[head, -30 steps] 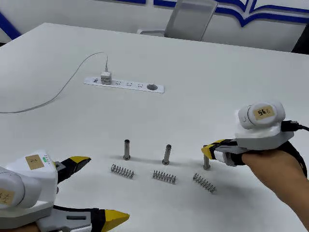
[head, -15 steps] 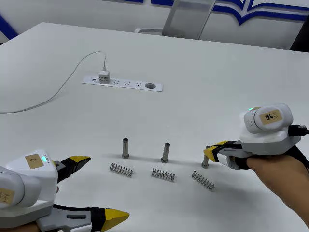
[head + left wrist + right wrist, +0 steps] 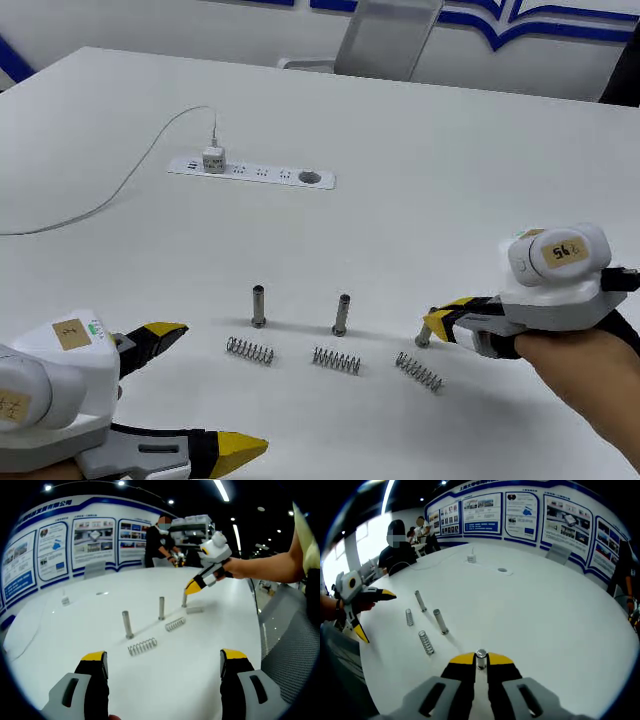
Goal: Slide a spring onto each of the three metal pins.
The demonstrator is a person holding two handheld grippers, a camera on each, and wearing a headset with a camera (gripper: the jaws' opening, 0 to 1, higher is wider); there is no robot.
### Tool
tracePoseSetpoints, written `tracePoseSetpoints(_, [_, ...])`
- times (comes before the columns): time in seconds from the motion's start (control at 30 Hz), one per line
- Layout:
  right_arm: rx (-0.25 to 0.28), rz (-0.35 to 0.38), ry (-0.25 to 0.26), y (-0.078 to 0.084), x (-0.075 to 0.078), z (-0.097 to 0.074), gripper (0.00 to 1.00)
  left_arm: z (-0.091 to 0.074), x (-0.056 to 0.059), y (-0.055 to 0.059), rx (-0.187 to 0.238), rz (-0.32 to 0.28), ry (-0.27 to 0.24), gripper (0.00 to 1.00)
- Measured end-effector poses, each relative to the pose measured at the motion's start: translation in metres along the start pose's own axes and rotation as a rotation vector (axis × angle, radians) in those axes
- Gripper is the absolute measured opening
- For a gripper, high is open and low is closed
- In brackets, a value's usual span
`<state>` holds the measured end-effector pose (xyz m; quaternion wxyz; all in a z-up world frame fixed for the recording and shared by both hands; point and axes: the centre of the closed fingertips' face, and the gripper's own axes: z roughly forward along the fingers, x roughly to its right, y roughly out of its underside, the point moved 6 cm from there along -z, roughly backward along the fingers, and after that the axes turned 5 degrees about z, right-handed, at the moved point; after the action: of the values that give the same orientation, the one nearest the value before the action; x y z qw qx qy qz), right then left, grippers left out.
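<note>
Two steel pins (image 3: 258, 306) (image 3: 342, 315) stand upright on the white table (image 3: 400, 200). The third pin (image 3: 425, 335) leans, its top pinched in my right gripper (image 3: 437, 322), which is shut on it; the right gripper view shows its head (image 3: 481, 655) between the yellow tips. Three springs (image 3: 250, 350) (image 3: 336, 361) (image 3: 419, 371) lie flat, one in front of each pin. My left gripper (image 3: 205, 390) hovers open at the near left, clear of the left spring (image 3: 142, 646), with nothing between its jaws.
A white power strip (image 3: 250, 172) with a plugged charger and trailing cable lies farther back on the table. A grey chair (image 3: 385, 35) stands behind the far edge. People stand in the background (image 3: 162, 540).
My right hand has dropped slightly lower and to the right, and the right pin it grips now leans instead of standing straight. The left gripper has stayed put.
</note>
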<state>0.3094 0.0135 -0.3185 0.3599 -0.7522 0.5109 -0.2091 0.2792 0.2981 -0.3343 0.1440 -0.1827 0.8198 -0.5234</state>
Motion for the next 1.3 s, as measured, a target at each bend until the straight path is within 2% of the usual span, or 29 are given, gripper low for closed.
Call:
tracePoseSetpoints(0.4, [-0.009, -0.015, -0.004, 0.004, 0.000, 0.000, 0.12, 0.001, 0.000, 0.000, 0.001, 0.000, 0.002, 0.94])
tracePoseSetpoints(0.77, [-0.034, -0.022, -0.024, 0.021, -0.001, -0.008, 0.12, 0.001, 0.002, -0.002, 0.001, 0.003, 0.005, 0.94])
tracePoseSetpoints(0.97, [-0.053, -0.045, -0.069, 0.029, -0.008, -0.012, 0.12, 0.001, 0.003, -0.002, 0.001, 0.004, 0.008, 0.94])
tracePoseSetpoints(1.1, [-0.086, -0.075, -0.108, 0.036, -0.016, -0.013, 0.13, 0.002, 0.003, -0.002, -0.001, 0.007, 0.010, 0.94])
tracePoseSetpoints(1.3, [-0.120, -0.088, -0.138, 0.044, -0.018, -0.012, 0.13, 0.001, 0.003, -0.002, -0.001, 0.006, 0.009, 0.94])
